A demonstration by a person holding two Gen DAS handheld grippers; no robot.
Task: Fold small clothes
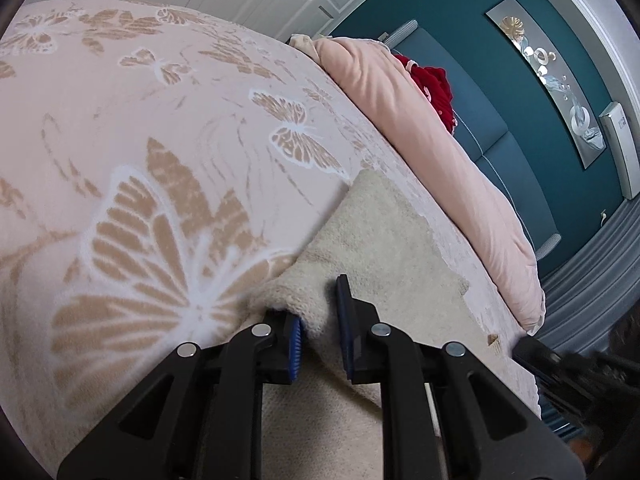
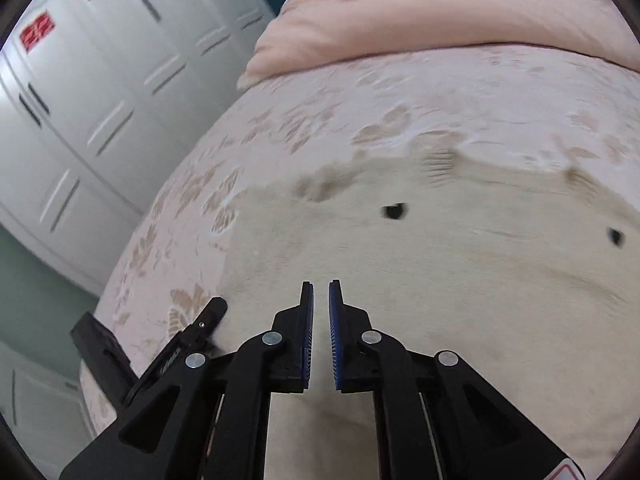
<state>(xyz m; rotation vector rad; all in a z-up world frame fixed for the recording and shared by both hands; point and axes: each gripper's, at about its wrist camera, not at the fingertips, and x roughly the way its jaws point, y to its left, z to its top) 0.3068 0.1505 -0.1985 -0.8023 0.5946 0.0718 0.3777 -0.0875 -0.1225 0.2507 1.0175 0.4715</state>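
Note:
A cream fleece garment (image 1: pixel 372 240) lies on the pink butterfly bedspread (image 1: pixel 120 140). My left gripper (image 1: pixel 320 320) is closed on a bunched fold of its edge, fabric between the blue pads. In the right wrist view the same garment (image 2: pixel 440 280) spreads flat, with two dark button-like spots (image 2: pixel 394 211). My right gripper (image 2: pixel 321 304) hovers over it with the jaws nearly together, a narrow gap between them and nothing in it. The left gripper shows at the garment's left edge in the right wrist view (image 2: pixel 208 316).
A folded pink quilt (image 1: pixel 440 160) lies along the far side of the bed, with a red garment (image 1: pixel 432 88) behind it. White wardrobe doors (image 2: pixel 100 100) stand beside the bed. A teal headboard wall (image 1: pixel 500 100) is beyond.

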